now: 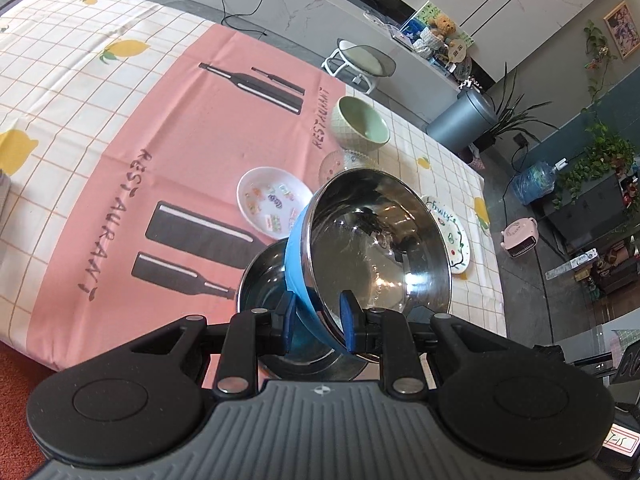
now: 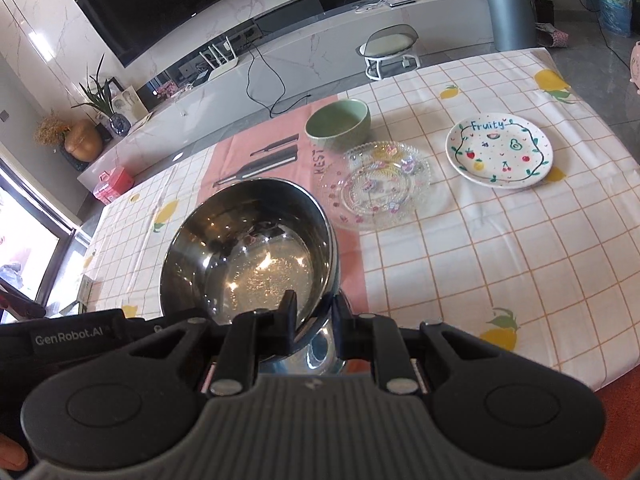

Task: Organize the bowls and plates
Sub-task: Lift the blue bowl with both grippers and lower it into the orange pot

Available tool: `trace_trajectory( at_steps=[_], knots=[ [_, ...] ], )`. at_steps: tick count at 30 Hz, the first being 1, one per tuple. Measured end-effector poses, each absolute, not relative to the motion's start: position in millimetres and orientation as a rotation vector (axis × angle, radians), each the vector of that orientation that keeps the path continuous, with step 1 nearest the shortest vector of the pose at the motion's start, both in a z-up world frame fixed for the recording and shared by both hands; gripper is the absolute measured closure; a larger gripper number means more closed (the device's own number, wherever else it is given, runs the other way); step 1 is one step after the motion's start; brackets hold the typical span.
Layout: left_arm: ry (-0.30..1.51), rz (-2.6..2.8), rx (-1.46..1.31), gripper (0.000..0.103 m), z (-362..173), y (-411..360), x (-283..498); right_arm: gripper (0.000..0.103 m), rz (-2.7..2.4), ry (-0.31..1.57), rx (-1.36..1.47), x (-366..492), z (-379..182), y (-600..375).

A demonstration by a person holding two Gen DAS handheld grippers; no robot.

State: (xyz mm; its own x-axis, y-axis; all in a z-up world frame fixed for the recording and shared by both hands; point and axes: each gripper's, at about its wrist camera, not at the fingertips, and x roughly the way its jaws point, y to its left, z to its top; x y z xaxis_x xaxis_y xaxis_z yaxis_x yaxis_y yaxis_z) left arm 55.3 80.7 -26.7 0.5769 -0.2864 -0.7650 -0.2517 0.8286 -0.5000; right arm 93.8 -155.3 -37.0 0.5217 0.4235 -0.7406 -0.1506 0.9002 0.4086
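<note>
Now the left hand-held gripper (image 1: 318, 322) is clenched on the rim of a blue-sided steel bowl (image 1: 372, 244), tilted and lifted just above a second steel bowl (image 1: 260, 280) near the front edge of the table (image 1: 80, 120), presumably to nest one inside the other. The right hand-held gripper (image 2: 316, 320) pinches a steel bowl (image 2: 248, 248) by its rim too, seemingly steadying it for the stack. Count them up: two steel bowls, one green bowl (image 2: 338, 124) toward the far edge, and three plates: glass plate (image 2: 378, 186), fruity plate (image 2: 500, 150), white sticker plate (image 1: 272, 200).
</note>
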Motion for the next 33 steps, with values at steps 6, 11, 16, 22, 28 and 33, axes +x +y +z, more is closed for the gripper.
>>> trace_trajectory(
  at_steps=[6,11,16,22,28,33],
  knots=[
    [1.025,-0.028,-0.631,0.077,-43.1,83.3,44.8,0.087,0.346,1.008,0.293,89.3,-48.8,-153.6],
    [1.052,-0.026,-0.619,0.077,-49.6,81.8,40.9,0.087,0.342,1.039,0.293,88.7,-58.5,-153.0],
    [1.07,-0.018,-0.614,0.077,-52.9,80.7,41.4,0.087,0.339,1.056,0.287,88.9,-64.2,-150.2],
    [1.079,-0.012,-0.6,0.076,-54.8,79.8,43.0,0.087,0.339,1.062,0.286,89.9,-67.5,-149.3],
    [1.092,-0.014,-0.586,0.075,-57.9,78.4,45.3,0.087,0.333,1.074,0.282,92.2,-74.2,-147.1],
    [1.091,-0.02,-0.576,0.075,-58.0,78.6,46.3,0.087,0.331,1.069,0.267,92.2,-75.8,-144.8]
  ],
)
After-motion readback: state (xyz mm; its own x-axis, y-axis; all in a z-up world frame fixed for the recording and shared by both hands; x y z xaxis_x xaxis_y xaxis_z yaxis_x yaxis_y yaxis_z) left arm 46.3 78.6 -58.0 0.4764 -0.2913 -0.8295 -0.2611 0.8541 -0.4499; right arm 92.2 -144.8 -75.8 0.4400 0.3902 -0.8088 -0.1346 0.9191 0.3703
